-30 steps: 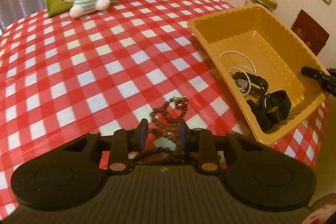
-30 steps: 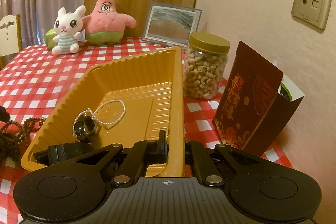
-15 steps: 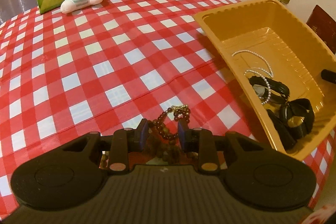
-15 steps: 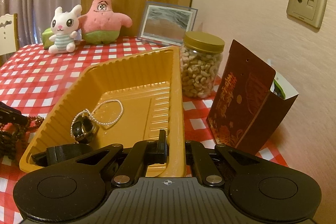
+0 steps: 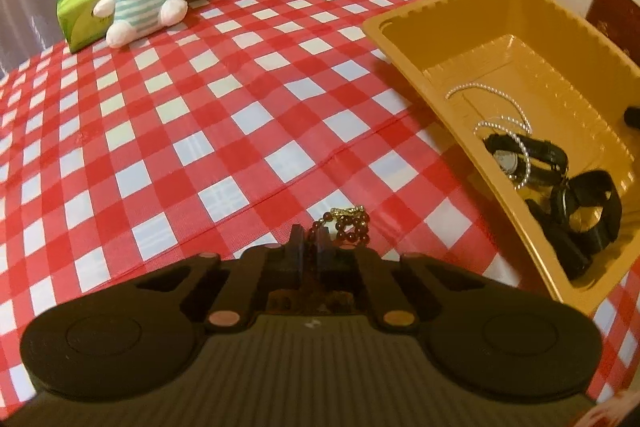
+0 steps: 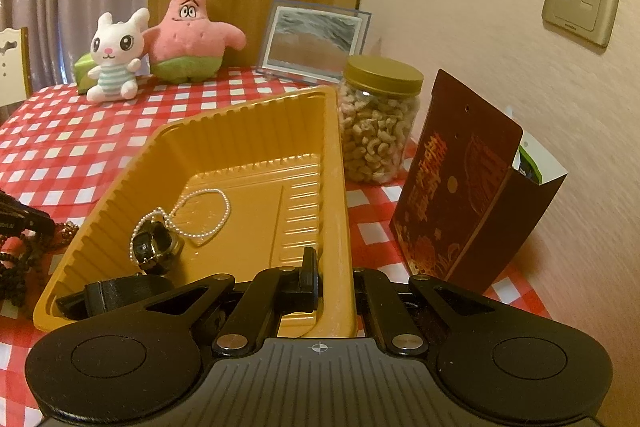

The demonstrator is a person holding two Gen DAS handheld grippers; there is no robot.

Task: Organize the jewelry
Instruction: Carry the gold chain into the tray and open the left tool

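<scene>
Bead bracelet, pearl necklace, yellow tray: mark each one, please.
bead bracelet (image 5: 349, 225), left wrist view, on its dark beads.
pearl necklace (image 6: 208, 213), right wrist view, on the strand's loop.
yellow tray (image 6: 332, 163), right wrist view, on its right wall.

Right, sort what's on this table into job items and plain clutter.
Job: bead bracelet in the left claw; yellow tray held by the right claw; pearl strand; black watches.

Clutter: bunny plush, pink starfish plush, nut jar, picture frame, dark red box.
</scene>
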